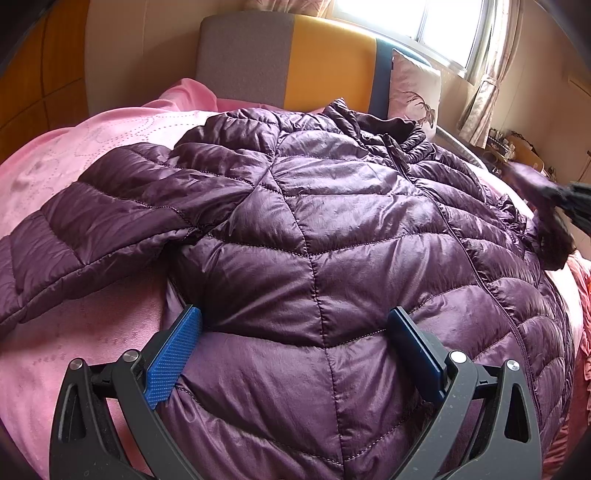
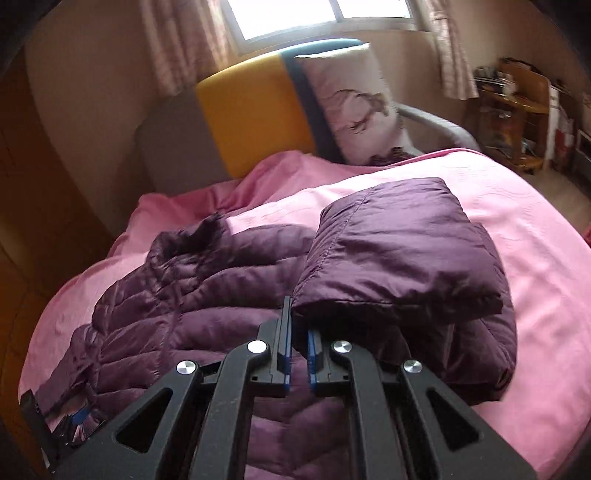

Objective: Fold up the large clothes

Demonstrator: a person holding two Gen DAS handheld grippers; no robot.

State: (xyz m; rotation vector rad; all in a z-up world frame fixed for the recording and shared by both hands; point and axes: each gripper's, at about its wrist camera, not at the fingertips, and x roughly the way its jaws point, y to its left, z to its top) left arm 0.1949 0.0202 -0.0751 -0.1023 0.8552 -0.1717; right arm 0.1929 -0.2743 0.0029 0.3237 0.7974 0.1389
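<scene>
Pretty clearly a bedroom at home. There's a bed with a pink sheet [image 2: 498,221], a padded grey-and-yellow headboard [image 2: 255,110] and a printed pillow [image 2: 354,103] at the far end. Curtained window [image 2: 317,14] behind it, cluttered wooden shelf [image 2: 517,110] far right.

One jacket [image 1: 314,206] is lying on one bed [image 1: 92,147]. One pillow [image 1: 413,88] is leaning there. Two hand-held grippers, left [image 1: 295,325] and right [image 2: 299,332], are showing.

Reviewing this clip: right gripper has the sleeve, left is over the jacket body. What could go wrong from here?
1. The right gripper pinches only the sleeve edge; slick fabric may slip out mid-fold.
2. The left gripper is open, so the jacket is unpinned and may drag across the pink bedspread.
</scene>
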